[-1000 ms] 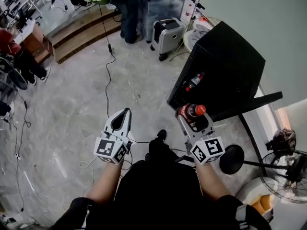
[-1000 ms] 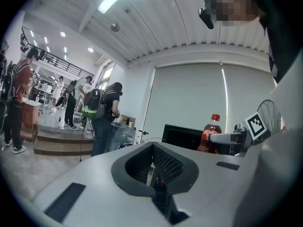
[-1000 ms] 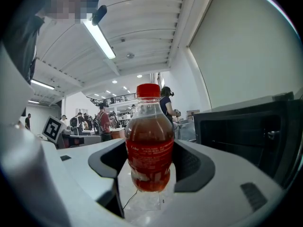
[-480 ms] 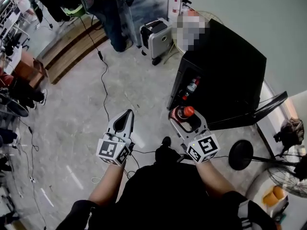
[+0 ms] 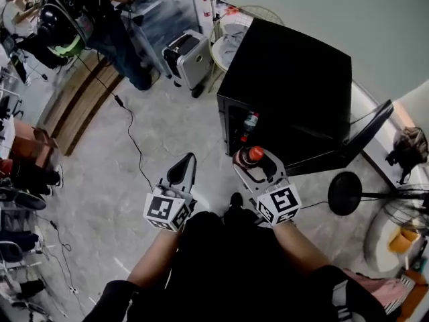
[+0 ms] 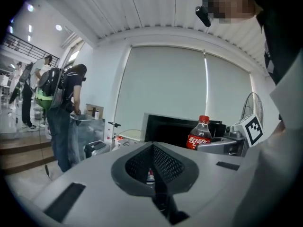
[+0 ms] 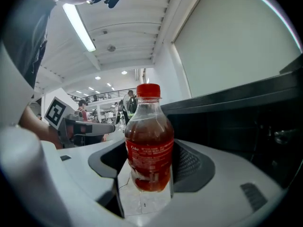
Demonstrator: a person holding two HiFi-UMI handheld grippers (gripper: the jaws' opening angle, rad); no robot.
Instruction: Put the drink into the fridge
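A black box-shaped fridge (image 5: pixel 288 72) is standing just ahead of the right tongs (image 5: pixel 249 159), its door (image 5: pixel 369 129) swinging wide open to the right of them. Inside the dark opening, a second red-labelled bottle (image 5: pixel 249 121) is standing upright; which shelf it is on cannot be told.

The right tongs (image 7: pixel 147 174) are clenching a clear plastic cola bottle (image 7: pixel 149 141) around its lower body, one grey jaw pressing on each side. The bottle is staying upright, showing a red screw cap, a red label and dark brown drink filling it to the shoulder. In the head view the bottle (image 5: pixel 251 155) is sitting at the tips of the right tongs, right in front of the fridge opening and not inside it.

The left tongs (image 6: pixel 154 162) are pressing together with only a thin seam between the jaws and nothing between them. Their pads are showing a fine mesh texture inside smooth grey moulded shells. In the head view the left tongs (image 5: pixel 186 166) are tapering to a point, hovering over the grey marbled floor (image 5: pixel 100 180), left of the right tongs and apart from the fridge.
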